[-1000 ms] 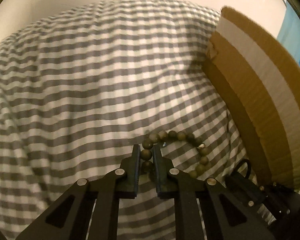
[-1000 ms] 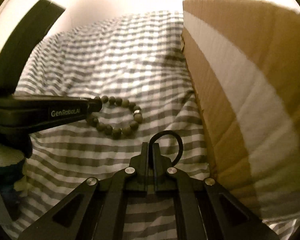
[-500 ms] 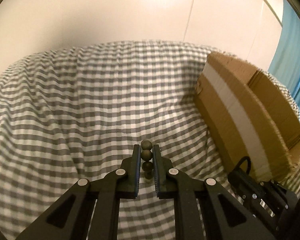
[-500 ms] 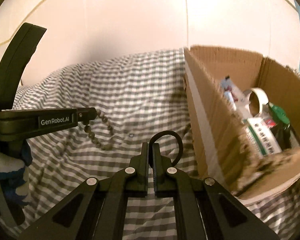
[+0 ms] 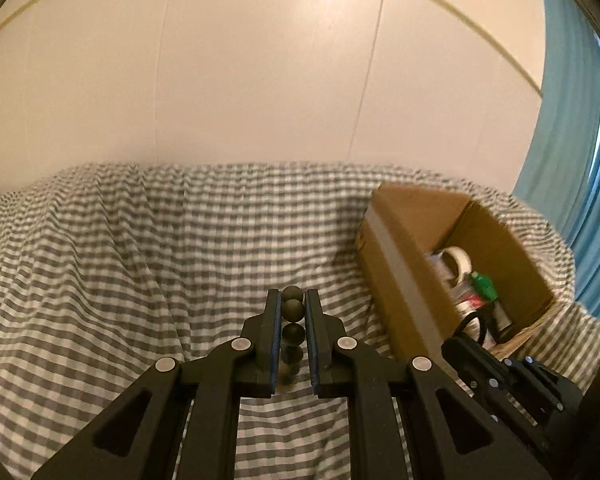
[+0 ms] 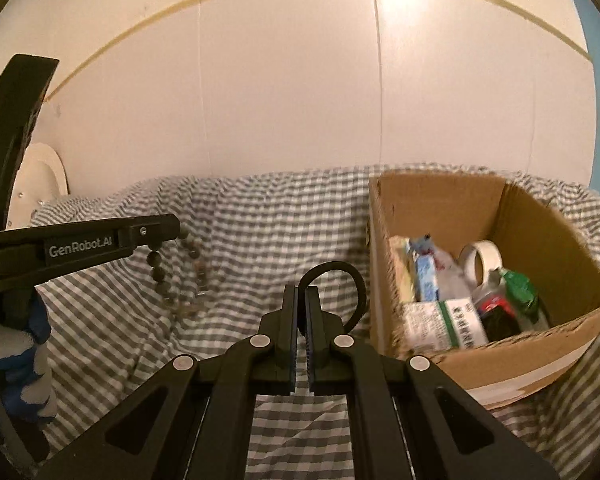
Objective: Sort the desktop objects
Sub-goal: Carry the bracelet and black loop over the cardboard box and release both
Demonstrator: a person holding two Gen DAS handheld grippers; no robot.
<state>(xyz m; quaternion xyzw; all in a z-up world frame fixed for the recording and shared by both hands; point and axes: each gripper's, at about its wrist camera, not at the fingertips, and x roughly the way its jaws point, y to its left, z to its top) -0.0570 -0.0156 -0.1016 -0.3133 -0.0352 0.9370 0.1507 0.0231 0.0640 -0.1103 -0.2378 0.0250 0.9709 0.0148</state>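
My left gripper point(image 5: 292, 300) is shut on a dark green bead bracelet point(image 5: 292, 312), held in the air above the checked cloth. In the right wrist view the bracelet point(image 6: 168, 280) hangs down from the left gripper point(image 6: 176, 232). My right gripper point(image 6: 301, 292) is shut on a black hair tie point(image 6: 348, 280), whose loop sticks out past the fingertips. The right gripper with the hair tie also shows in the left wrist view point(image 5: 468, 328), at the near corner of the cardboard box point(image 5: 400, 272).
The open cardboard box point(image 6: 512, 364) stands at the right and holds a tape roll point(image 6: 480, 260), a green-capped bottle point(image 6: 520, 288), a blue pack and a labelled packet. Grey-and-white checked cloth point(image 6: 260, 232) covers the surface. A white wall is behind, a blue curtain point(image 5: 572, 160) at far right.
Both grippers have risen from the cloth. The bracelet lay on the cloth in the left jaws; now it hangs in the air. The box's inside has come into view.
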